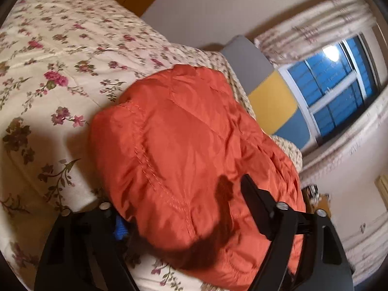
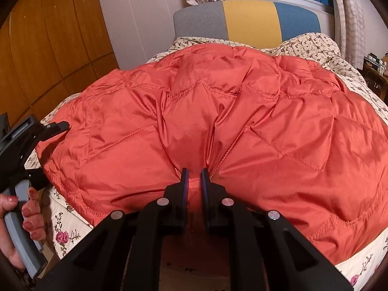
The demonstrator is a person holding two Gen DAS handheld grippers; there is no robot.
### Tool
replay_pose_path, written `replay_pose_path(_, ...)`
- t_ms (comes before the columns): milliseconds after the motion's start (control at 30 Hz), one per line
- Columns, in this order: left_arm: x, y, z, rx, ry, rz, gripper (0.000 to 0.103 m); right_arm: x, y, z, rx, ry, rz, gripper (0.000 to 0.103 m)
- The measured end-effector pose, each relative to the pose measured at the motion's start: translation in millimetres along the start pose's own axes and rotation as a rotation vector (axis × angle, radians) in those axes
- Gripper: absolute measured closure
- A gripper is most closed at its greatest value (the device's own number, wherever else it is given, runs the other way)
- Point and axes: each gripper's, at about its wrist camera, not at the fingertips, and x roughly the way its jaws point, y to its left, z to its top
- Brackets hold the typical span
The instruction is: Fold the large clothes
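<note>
Jacket (image 2: 218,121) hem pinched between closed right gripper (image 2: 194,177) fingers (left gripper (image 1: 174,208) agape astride its edge).

We see the orange quilted down jacket (image 2: 218,111) lying spread, puffy and creased, across the floral bedspread (image 1: 48,55).

Right tool (image 2: 194,181) clamped (left tool (image 1: 184,208) agape)

1 orange jacket (image 2: 218,111), 2 hand-held grippers (image 2: 194,181), 1 bed (image 1: 48,72).
</note>
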Motion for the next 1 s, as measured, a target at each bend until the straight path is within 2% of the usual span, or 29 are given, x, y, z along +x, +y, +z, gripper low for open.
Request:
replay_pose_path(33, 1.1, 1.8, 1.5, -0.04, -0.004, 0.006, 0.033, 0.0, -0.1, -0.2, 0.001, 0.0, 0.0, 0.094)
replay_pose_path(267, 8.3, 11.2, 12.9, -0.188, 0.012, -0.084, 0.033, -1.7, 2.3, -3.3, -0.008, -0.009, -0.003, 0.094)
replay_pose_path(300, 8.3, 13.7, 14.5, -0.207, 0.015, -0.101, 0.036, -1.7, 2.4, -3.2, -0.007, -0.01, -0.002, 0.094)
replay_pose_path(333, 8.3, 16.3, 15.5, -0.225, 0.021, -0.103, 0.05, -1.9, 2.2, -3.6, -0.005, -0.01, -0.001, 0.094)
replay_pose_path(400, 9.5, 23.4, 15.4, -0.274, 0.041, -0.103, 0.062, -2.3, 1.4, -4.2, 0.0, -0.01, 0.004, 0.094)
replay_pose_path(500, 3.6, 23.0, 15.3, -0.289, 0.038, -0.117, 0.072, -2.7, 1.0, -4.4, 0.001, -0.009, 0.004, 0.094)
replay_pose_path(633, -12.3, -5.9, 19.2, -0.19, -0.011, -0.109, 0.078, -3.3, -0.6, -4.9, 0.004, -0.007, 0.002, 0.094)
replay_pose_path(833, -38.1, -72.1, 17.5, 0.075, -0.095, -0.129, 0.078, -2.8, -5.0, -5.2, 0.026, -0.006, 0.01, 0.094)
replay_pose_path(1000, -52.4, -129.7, 5.0, 0.292, -0.128, -0.178, 0.078, -1.3, -14.7, -0.9, 0.08, 0.01, 0.04, 0.094)
